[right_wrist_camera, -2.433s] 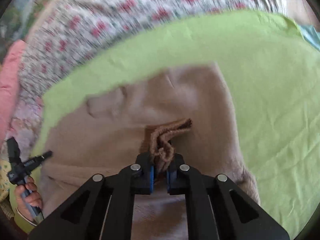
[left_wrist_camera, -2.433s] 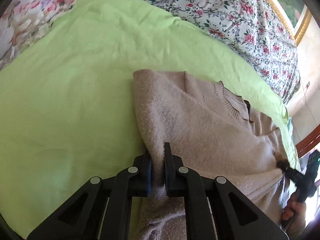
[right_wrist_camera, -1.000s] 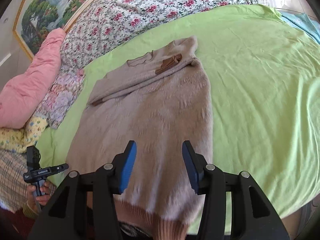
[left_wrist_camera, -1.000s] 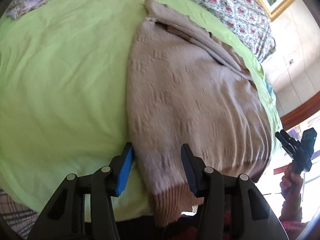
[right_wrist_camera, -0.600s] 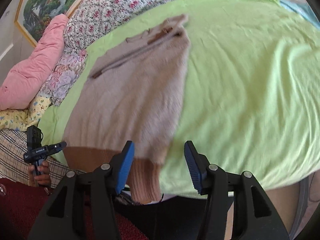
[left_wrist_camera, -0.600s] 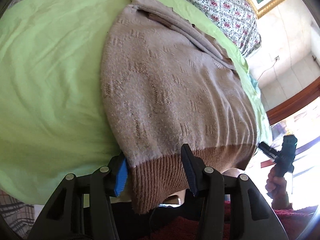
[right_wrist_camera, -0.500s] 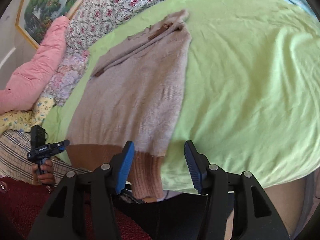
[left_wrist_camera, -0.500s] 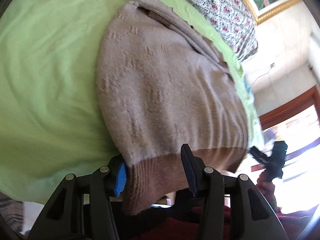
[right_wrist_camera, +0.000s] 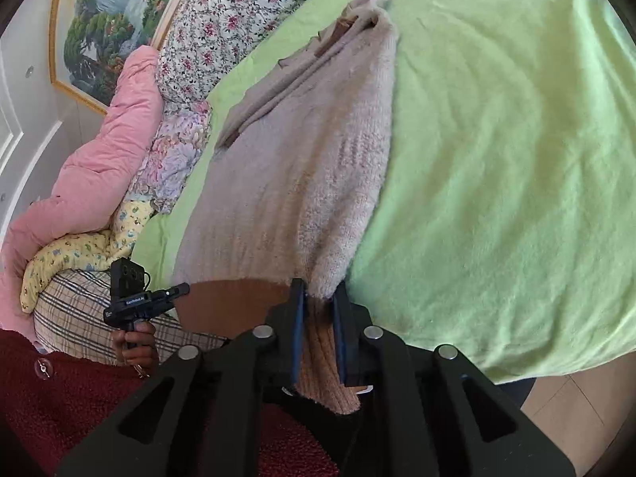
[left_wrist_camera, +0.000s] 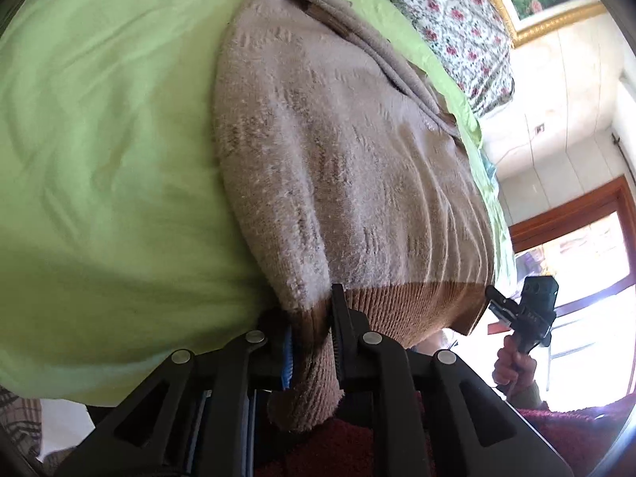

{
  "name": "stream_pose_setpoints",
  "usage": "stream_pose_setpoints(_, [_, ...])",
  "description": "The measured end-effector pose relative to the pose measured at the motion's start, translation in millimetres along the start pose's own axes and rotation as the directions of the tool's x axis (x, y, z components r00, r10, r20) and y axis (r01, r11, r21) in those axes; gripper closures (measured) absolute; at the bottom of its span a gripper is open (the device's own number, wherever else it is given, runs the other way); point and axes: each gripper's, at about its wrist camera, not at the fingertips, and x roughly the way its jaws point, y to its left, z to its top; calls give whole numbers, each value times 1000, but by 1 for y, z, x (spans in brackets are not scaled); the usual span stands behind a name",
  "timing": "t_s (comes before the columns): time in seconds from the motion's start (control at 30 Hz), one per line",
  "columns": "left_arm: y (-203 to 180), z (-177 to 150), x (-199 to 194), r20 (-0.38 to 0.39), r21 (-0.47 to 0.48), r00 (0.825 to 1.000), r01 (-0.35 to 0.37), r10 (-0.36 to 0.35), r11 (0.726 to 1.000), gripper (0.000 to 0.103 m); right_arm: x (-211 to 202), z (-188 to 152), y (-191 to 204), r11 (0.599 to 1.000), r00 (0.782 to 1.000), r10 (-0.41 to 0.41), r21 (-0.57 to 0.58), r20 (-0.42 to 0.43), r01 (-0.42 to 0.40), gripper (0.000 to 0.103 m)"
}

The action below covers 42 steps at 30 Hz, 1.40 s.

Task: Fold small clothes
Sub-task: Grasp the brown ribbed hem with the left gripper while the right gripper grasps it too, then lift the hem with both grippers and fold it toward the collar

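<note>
A beige knit sweater (left_wrist_camera: 342,151) with a brown ribbed hem lies lengthwise on the green bed sheet (left_wrist_camera: 99,139), its sleeves folded in at the far end. My left gripper (left_wrist_camera: 312,332) is shut on the hem's left corner at the near bed edge. In the right wrist view the sweater (right_wrist_camera: 310,167) runs away from me, and my right gripper (right_wrist_camera: 318,318) is shut on the hem's right corner. The hem hangs over the bed edge between both grippers.
Floral bedding (right_wrist_camera: 222,20) and a pink quilt (right_wrist_camera: 87,175) lie at the head of the bed. A plaid pillow (right_wrist_camera: 75,318) sits by the left edge. Green sheet (right_wrist_camera: 497,159) spreads to the right of the sweater. A window (left_wrist_camera: 576,262) is at right.
Both grippers were open astride the hem corners half a second ago; both have now closed on the brown hem. Earlier they let go of the folded sleeves and drew back to the hem.
</note>
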Motion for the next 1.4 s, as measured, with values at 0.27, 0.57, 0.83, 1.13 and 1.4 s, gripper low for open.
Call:
stream_pose_setpoints(0.27, [-20, 4, -17, 70, 116, 998, -16, 8, 993, 95, -17, 12, 16, 998, 995, 65, -15, 71, -64, 92])
stream_pose_setpoints(0.57, [-39, 45, -57, 228, 110, 973, 15, -40, 994, 96, -43, 52, 36, 986, 962, 164, -30, 216, -162, 95])
stream_pose_setpoints(0.83, [-64, 110, -72, 366, 141, 925, 48, -98, 989, 96, -39, 102, 51, 975, 926, 222, -77, 307, -208, 95])
stream_pose_setpoints(1.13, [-96, 204, -62, 449, 192, 890, -13, -76, 981, 96, -19, 188, 46, 988, 889, 154, -42, 432, -150, 95])
stream_pose_setpoints(1.4, [-94, 274, -28, 453, 180, 891, -69, -20, 981, 96, 14, 252, 37, 996, 882, 65, 17, 466, -82, 95])
